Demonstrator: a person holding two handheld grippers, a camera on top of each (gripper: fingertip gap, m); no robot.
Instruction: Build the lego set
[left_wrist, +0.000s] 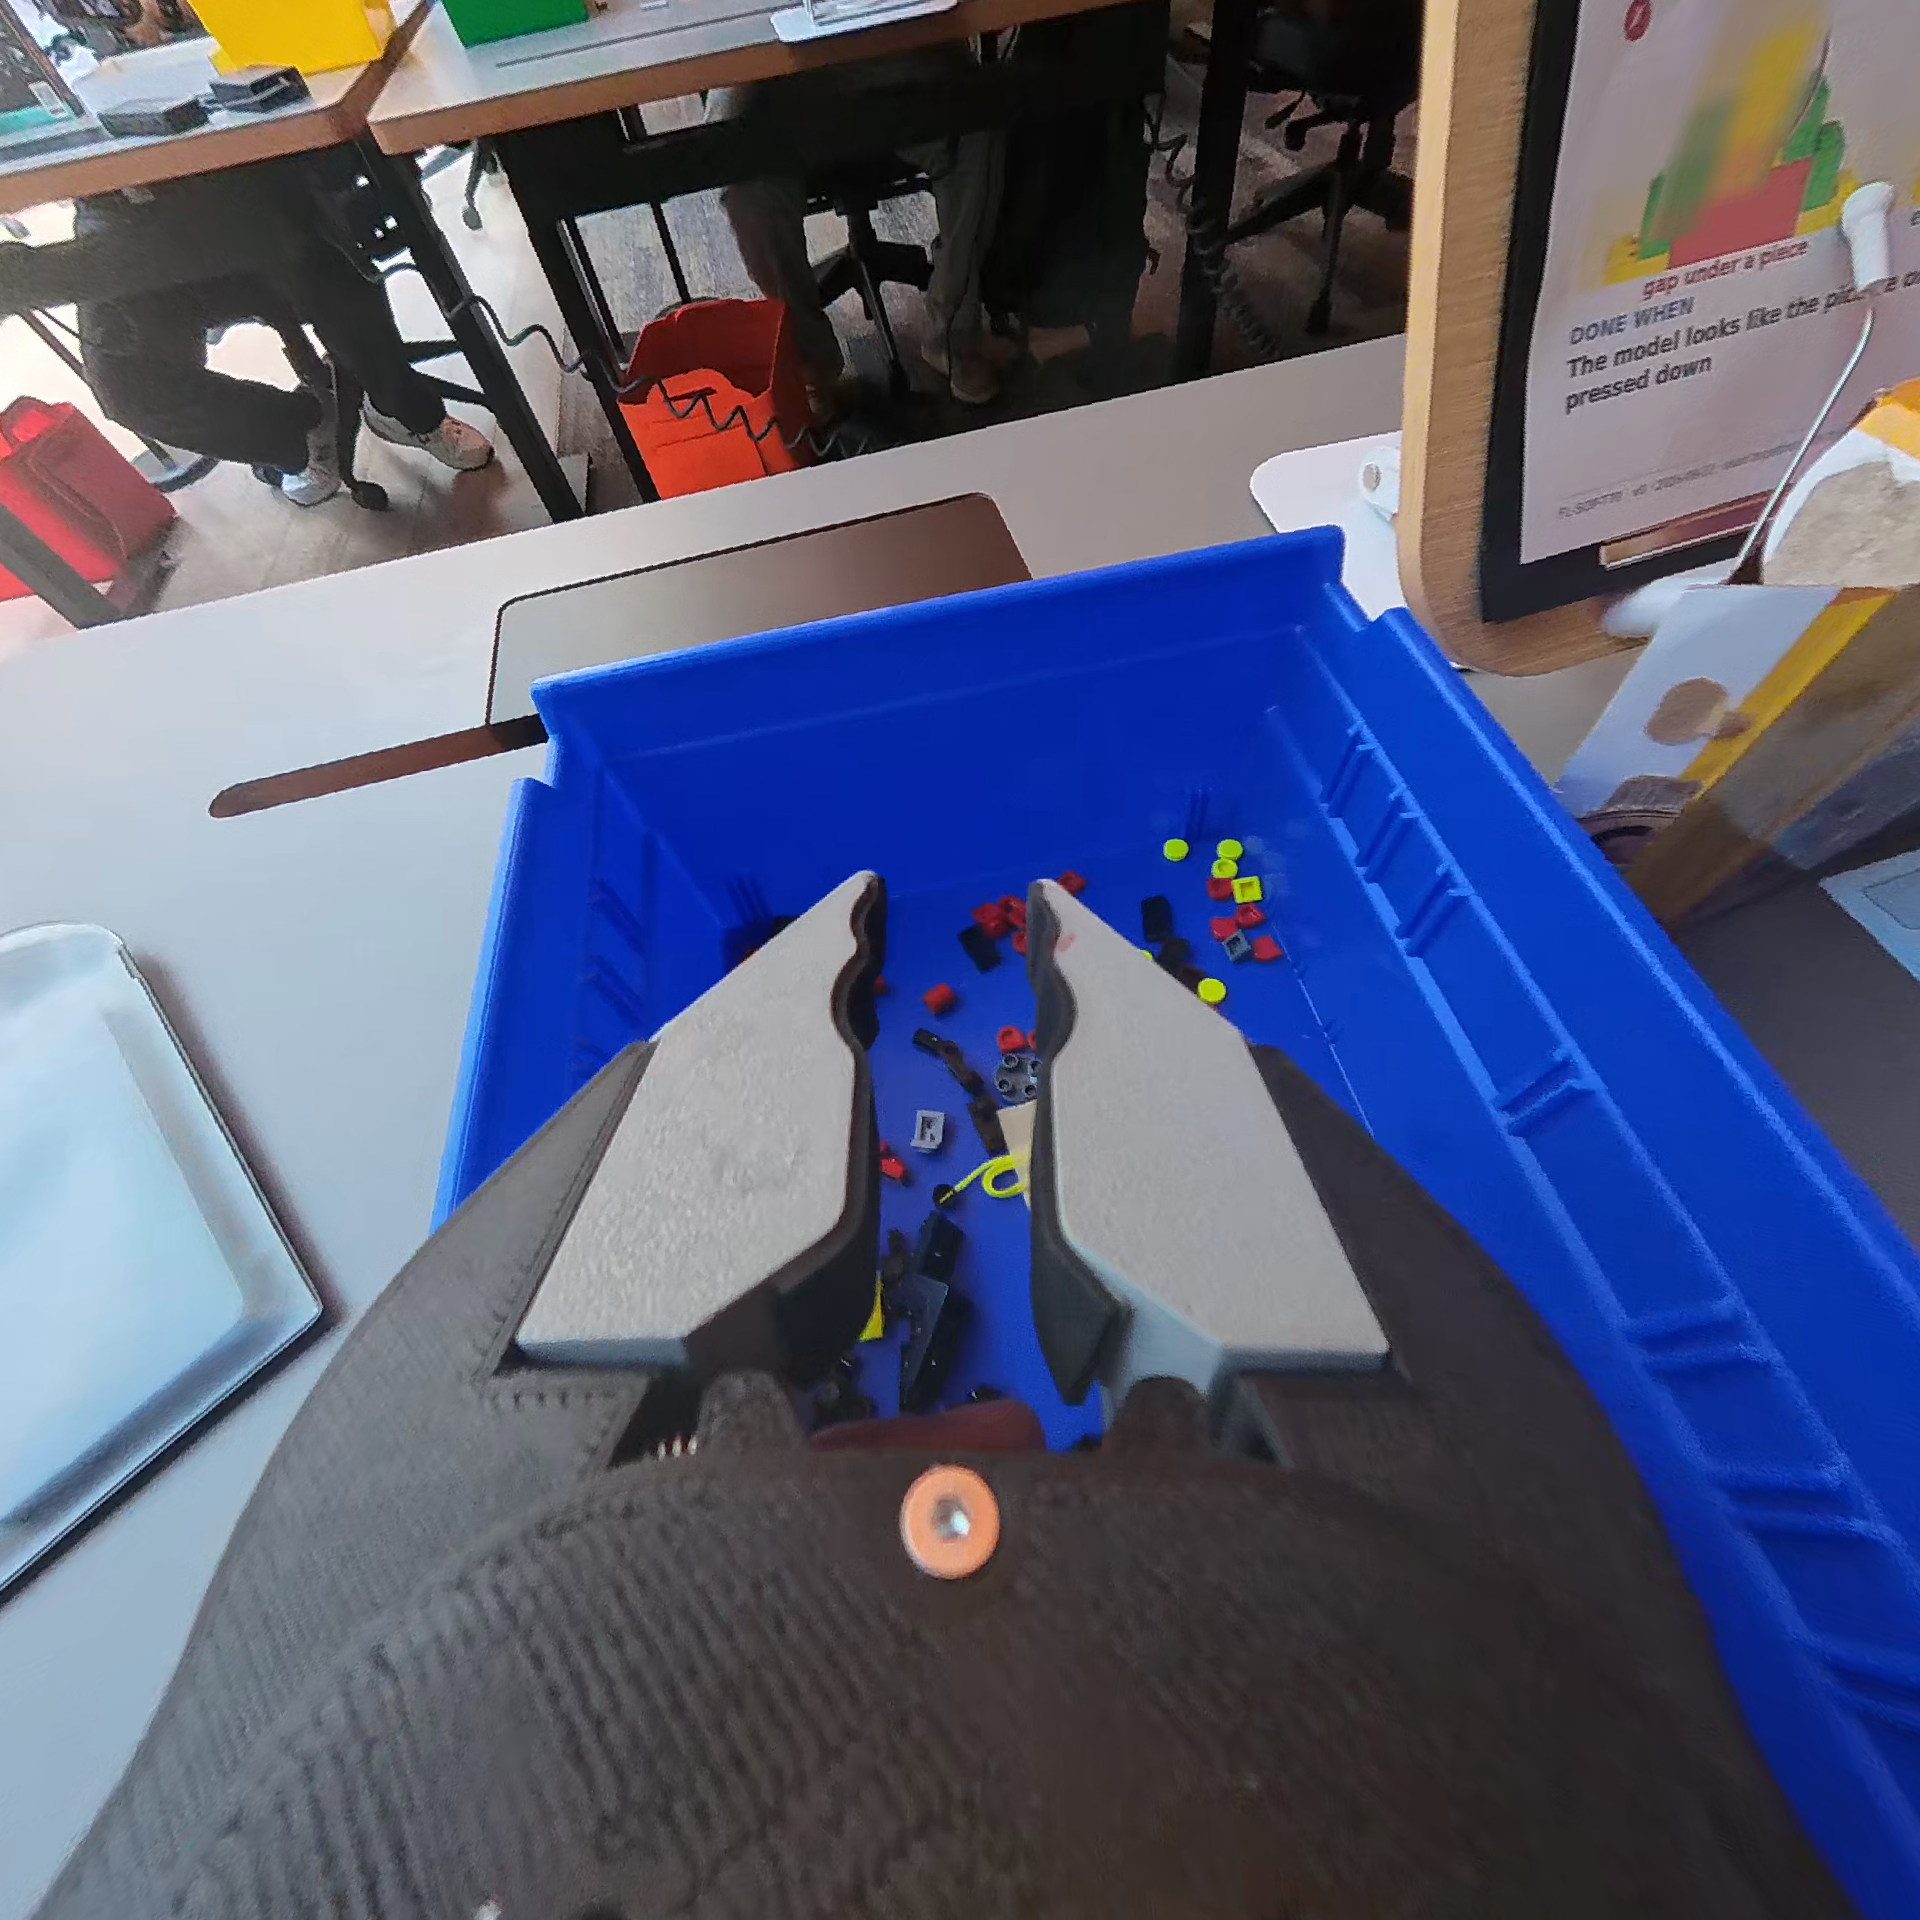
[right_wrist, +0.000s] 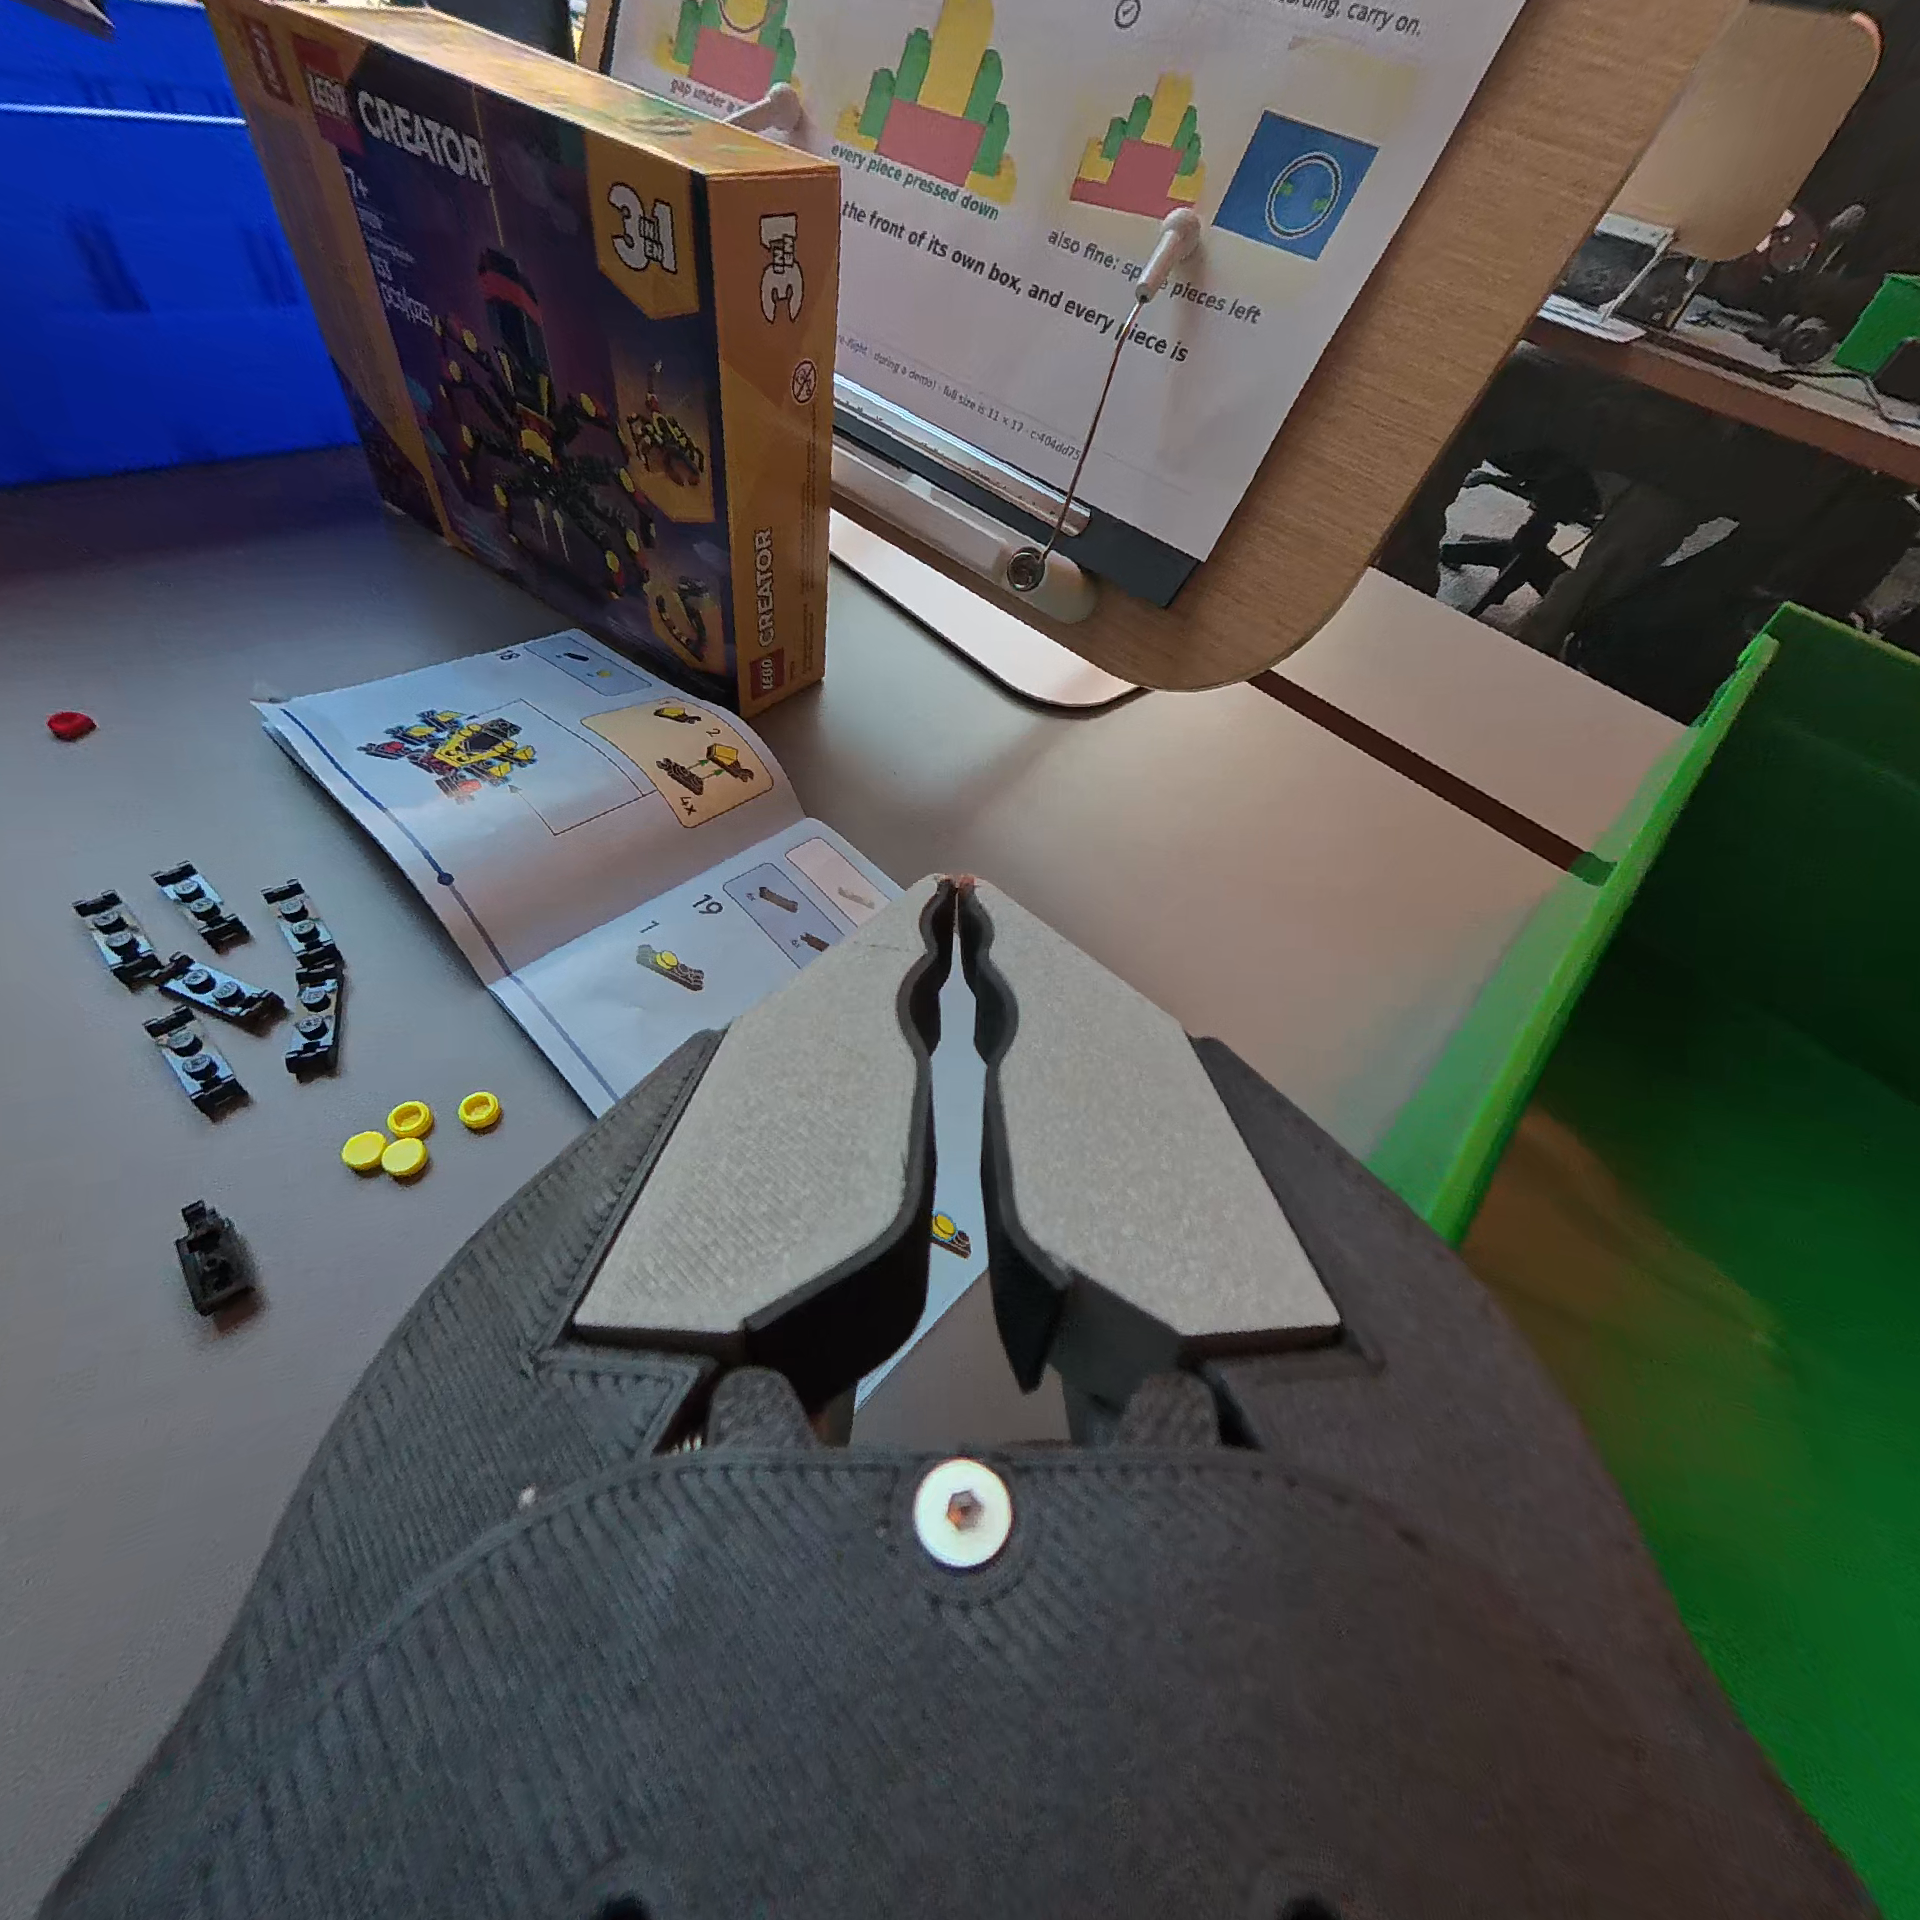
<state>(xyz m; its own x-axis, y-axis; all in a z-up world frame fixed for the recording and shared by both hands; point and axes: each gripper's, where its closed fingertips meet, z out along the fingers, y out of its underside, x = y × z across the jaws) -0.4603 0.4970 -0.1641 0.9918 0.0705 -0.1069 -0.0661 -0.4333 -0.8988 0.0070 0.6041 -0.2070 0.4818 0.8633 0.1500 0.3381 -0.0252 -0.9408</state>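
My left gripper (left_wrist: 954, 902) is open and empty above the blue bin (left_wrist: 1475, 935), which holds several small red, black, grey and lime lego pieces (left_wrist: 1226, 914). My right gripper (right_wrist: 954, 885) is shut with nothing visible between its tips, above the open instruction booklet (right_wrist: 582, 821). On the grey table left of it lie several black hinge plates (right_wrist: 223, 987), three round yellow tiles (right_wrist: 410, 1138), a small black piece (right_wrist: 213, 1257) and a red piece (right_wrist: 71, 724). The lego box (right_wrist: 582, 343) stands behind the booklet.
A wooden stand with a printed sheet (right_wrist: 1091, 239) is behind the box. A green bin (right_wrist: 1714, 1039) is at the right. A clear tray (left_wrist: 114, 1226) lies left of the blue bin. Other desks, seated people's legs and an orange bag (left_wrist: 717, 395) are beyond the table.
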